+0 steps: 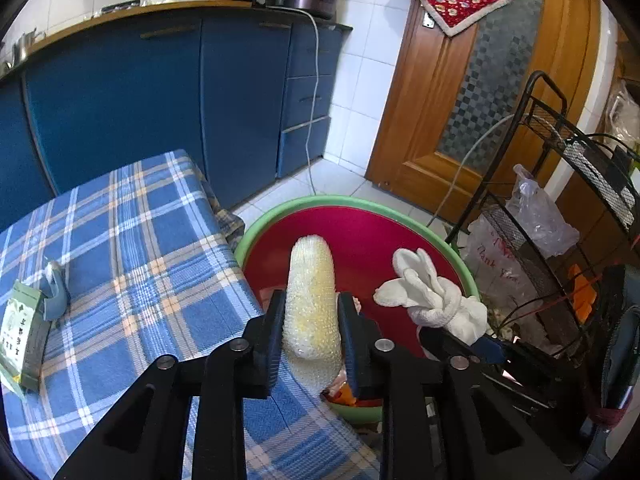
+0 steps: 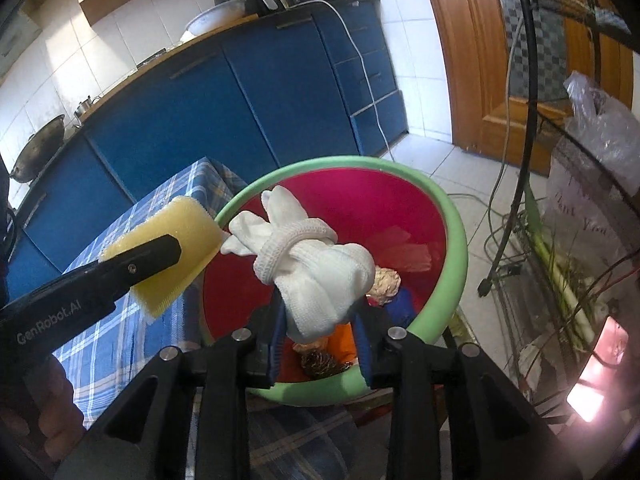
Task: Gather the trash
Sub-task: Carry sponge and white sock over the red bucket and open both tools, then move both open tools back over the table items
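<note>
A: Nearest first: what is each claw carrying, and why hold it like that?

B: The left gripper (image 1: 311,336) is clamped on the sides of a yellow sponge with a white mesh cover (image 1: 311,300), so the sponge juts forward past the fingers. The right gripper (image 2: 320,332) is pinched on the lower end of a knotted bundle of white knit cloth (image 2: 308,264), leaving the knot and loose tails free ahead of it.

A: And where do they sit against the bin?

B: Both hang over the round red bin with a pale green rim (image 2: 456,224). The cloth is above its middle; the sponge is at the rim's table side, partly over the blue plaid tablecloth (image 1: 132,248). I'd judge that's deliberate: held there, each piece should drop inside once released.

A: Anything already in it?

B: Orange and blue scraps and brownish lumps lie at the bottom.

A: Farther off?

B: Away from the bin, a small green printed carton (image 1: 22,332) lies on the tablecloth, likely remaining trash.
</note>
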The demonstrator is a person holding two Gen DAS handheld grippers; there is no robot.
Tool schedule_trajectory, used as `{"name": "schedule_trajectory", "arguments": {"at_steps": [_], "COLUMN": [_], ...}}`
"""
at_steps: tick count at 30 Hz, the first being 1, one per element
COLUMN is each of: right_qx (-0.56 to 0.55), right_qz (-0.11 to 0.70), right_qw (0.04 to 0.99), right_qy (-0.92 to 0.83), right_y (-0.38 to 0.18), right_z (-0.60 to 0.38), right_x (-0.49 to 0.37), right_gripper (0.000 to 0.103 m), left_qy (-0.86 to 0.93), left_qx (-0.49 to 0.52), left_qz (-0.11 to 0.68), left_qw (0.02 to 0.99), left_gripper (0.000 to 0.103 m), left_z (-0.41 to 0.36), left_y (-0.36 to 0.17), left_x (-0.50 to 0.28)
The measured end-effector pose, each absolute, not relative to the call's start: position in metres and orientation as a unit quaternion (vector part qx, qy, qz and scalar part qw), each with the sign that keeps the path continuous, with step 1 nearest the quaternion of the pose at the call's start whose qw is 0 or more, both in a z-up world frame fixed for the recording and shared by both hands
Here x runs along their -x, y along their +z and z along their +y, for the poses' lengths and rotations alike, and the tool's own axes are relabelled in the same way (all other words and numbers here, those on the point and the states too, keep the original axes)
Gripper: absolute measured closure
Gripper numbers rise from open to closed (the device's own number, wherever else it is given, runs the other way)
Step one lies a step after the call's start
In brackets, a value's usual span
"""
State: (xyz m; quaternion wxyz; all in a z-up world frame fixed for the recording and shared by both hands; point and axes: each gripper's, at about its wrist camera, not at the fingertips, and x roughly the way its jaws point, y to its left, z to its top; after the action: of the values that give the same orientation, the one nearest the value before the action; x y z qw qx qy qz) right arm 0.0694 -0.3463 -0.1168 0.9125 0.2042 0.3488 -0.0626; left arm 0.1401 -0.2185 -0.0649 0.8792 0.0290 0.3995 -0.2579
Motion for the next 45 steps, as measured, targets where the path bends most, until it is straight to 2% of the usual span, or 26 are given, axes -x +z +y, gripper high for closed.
{"name": "schedule_trajectory", "arguments": {"at_steps": [1, 3, 10, 12, 14, 32, 36, 40, 45], "right_qx": [-0.206, -0.209, -0.213, -0.212, -0.211, -0.202, -0.203, -0.202, -0.203], "right_qz": [0.349, 0.348, 0.348, 0.342, 0.337, 0.327, 0.329, 0.332, 0.336], "right_qw": [0.912, 0.912, 0.911, 0.913, 0.916, 0.921, 0.921, 0.920, 0.918], "right_qy": [-0.063, -0.061, -0.060, -0.059, -0.056, -0.060, -0.054, -0.052, -0.053], "right_y": [-0.118, -0.119, -0.118, -0.116, -0.112, -0.090, -0.087, -0.085, -0.082], "right_z": [-0.347, -0.347, -0.347, -0.345, -0.344, -0.330, -0.323, -0.316, -0.309], "right_x": [-0.070, -0.070, -0.068, -0.067, -0.066, -0.042, -0.040, -0.039, -0.039], "right_gripper": [0.063, 0.057, 0.052, 0.044, 0.042, 0.037, 0.037, 0.037, 0.037], "left_qy": [-0.259, -0.257, -0.248, -0.245, -0.241, -0.148, -0.110, -0.070, -0.043], "left_qx": [-0.026, -0.024, -0.020, -0.023, -0.023, -0.011, -0.006, -0.015, -0.030], "left_qz": [0.401, 0.399, 0.398, 0.396, 0.393, 0.384, 0.385, 0.384, 0.407], "left_qw": [0.878, 0.880, 0.883, 0.885, 0.887, 0.911, 0.916, 0.920, 0.912], "left_gripper": [0.063, 0.056, 0.056, 0.056, 0.056, 0.051, 0.045, 0.033, 0.030], "left_z": [-0.217, -0.215, -0.205, -0.200, -0.194, -0.084, -0.053, -0.024, 0.009], "left_y": [-0.065, -0.065, -0.062, -0.060, -0.057, -0.047, -0.049, -0.051, -0.064], "left_x": [-0.141, -0.141, -0.137, -0.135, -0.133, -0.125, -0.127, -0.133, -0.149]}}
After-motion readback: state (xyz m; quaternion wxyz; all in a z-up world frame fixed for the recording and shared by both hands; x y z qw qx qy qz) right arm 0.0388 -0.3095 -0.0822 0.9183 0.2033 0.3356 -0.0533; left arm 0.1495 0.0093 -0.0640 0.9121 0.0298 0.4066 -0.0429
